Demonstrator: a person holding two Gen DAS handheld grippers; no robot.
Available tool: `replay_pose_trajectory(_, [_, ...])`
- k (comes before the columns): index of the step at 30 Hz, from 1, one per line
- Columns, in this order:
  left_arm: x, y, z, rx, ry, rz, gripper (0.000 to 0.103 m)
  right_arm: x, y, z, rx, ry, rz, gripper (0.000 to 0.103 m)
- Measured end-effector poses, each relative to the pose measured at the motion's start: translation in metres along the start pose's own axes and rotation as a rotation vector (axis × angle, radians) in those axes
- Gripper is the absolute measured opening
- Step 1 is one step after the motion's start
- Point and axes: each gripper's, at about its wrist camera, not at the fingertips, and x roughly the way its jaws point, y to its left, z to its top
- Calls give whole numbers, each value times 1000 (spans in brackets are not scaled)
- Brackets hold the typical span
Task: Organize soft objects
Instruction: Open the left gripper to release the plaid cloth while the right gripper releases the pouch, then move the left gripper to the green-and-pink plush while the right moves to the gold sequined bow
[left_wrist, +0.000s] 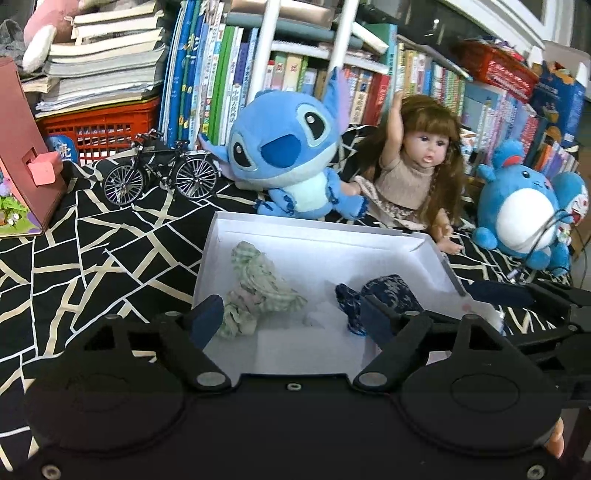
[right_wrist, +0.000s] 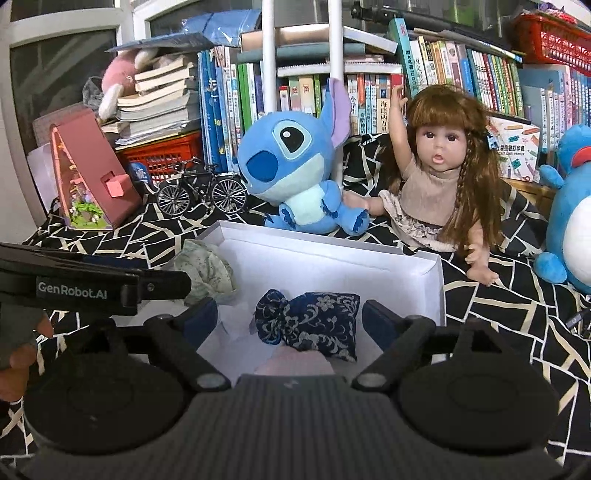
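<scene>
A shallow white box (left_wrist: 314, 226) (right_wrist: 325, 244) lies on the black patterned cloth. Inside it, on the left, is a green checked fabric pouch (left_wrist: 258, 291) (right_wrist: 207, 273). A dark blue floral pouch (left_wrist: 388, 295) (right_wrist: 310, 325) lies to its right. My left gripper (left_wrist: 291, 319) hovers open over the box's near part; the green pouch's lower end is beside its left finger, untouched. My right gripper (right_wrist: 289, 319) is open with the blue pouch lying between its fingers, the pads clear of it. A pale pink item (right_wrist: 295, 363) peeks out below the blue pouch.
Behind the box sit a blue Stitch plush (left_wrist: 284, 155), a long-haired doll (left_wrist: 417, 166) and a round blue plush (left_wrist: 524, 210). A model bicycle (left_wrist: 162, 173), a pink house model (left_wrist: 22, 158), a red crate (left_wrist: 99, 125) and rows of books line the back.
</scene>
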Motion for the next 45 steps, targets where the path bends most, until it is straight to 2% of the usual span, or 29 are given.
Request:
replay_pose_trajectory(11, [-40, -8, -35, 48, -34, -45, 84, -41, 8, -30, -36, -68, 19, 97])
replay_pose_trajectory(22, [-74, -8, -78, 40, -51, -77, 85, -65, 9, -70, -12, -91, 36, 102])
replay_pose_trajectory(31, [-93, -3, -107, 43, -84, -60, 87, -80, 14, -100, 1, -105, 48, 103])
replay_pose_trajectory(45, [-120, 0, -148, 49, -136, -45, 90, -97, 34, -136, -92, -131, 58, 103])
